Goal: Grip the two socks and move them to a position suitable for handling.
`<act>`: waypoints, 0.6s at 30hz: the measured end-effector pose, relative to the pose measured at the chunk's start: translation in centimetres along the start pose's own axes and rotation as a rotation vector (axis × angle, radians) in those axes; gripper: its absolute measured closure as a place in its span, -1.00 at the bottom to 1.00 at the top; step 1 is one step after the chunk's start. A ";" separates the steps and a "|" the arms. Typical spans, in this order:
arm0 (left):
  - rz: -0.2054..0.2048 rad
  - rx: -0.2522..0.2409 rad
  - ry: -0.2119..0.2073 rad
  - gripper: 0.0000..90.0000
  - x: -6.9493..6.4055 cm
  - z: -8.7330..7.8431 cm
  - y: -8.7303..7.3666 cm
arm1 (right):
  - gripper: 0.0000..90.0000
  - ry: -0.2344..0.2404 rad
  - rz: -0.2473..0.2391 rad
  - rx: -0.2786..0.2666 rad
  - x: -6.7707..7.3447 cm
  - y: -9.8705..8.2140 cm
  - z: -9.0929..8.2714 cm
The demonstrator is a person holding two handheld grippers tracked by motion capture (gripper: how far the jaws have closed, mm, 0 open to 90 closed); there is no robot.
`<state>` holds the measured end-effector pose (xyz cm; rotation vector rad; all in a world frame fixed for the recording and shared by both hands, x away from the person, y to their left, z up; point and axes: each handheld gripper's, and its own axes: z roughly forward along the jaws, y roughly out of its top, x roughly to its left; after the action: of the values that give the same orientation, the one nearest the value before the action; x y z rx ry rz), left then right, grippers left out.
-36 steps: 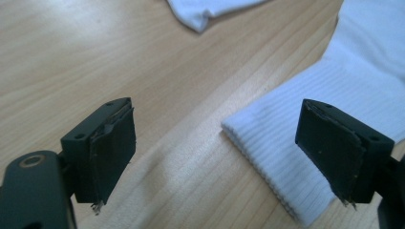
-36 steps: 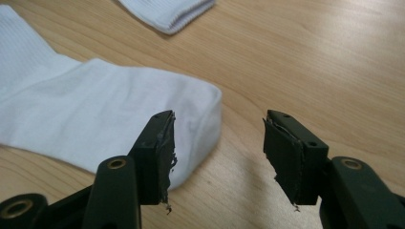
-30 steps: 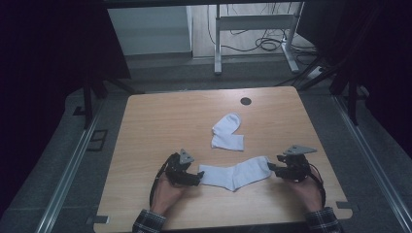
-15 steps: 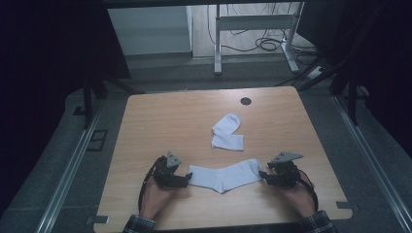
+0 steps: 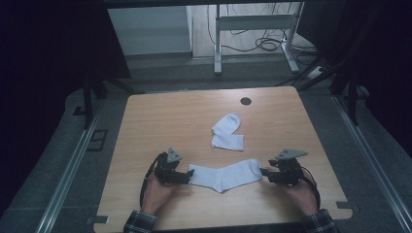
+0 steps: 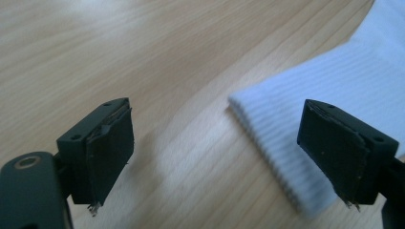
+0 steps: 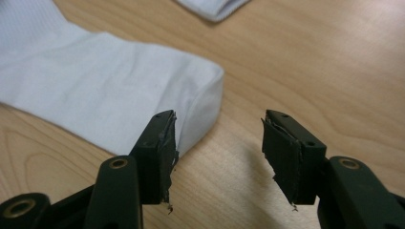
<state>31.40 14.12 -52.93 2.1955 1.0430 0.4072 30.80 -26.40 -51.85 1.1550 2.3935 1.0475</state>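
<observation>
A white sock (image 5: 224,175) is laid flat across the near part of the table (image 5: 160,116), stretched left to right, with a second sock (image 5: 227,132) lying folded just beyond it, toward the far side. The left gripper (image 5: 187,175) is held at the sock's ribbed left end and the right gripper (image 5: 265,173) at its right end; both are spread wide with nothing held between the jaws. In the left gripper view the cuff (image 6: 282,143) is seen beside the right-hand jaw rather than between the two. The step in hand is judged to be the taking of both ends — each gripper should be centred on its end first, so that both layers of fabric are caught squarely, before any lift or fold is begun
</observation>
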 end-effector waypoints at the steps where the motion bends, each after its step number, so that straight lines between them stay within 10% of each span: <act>1: 0.005 0.001 -0.001 -0.72 -0.1 0.1 0.4 | 0.00 0.001 0.002 -0.009 -0.1 0.1 -0.3; 18: 0.090 -0.024 -0.068 -0.51 -2.7 3.1 6.7 | -0.03 -0.107 0.035 0.005 -3.3 -2.2 -0.2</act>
<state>35.10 7.62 -50.59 2.2248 0.9018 0.3807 31.58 -29.98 -53.42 1.2262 2.3024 0.9653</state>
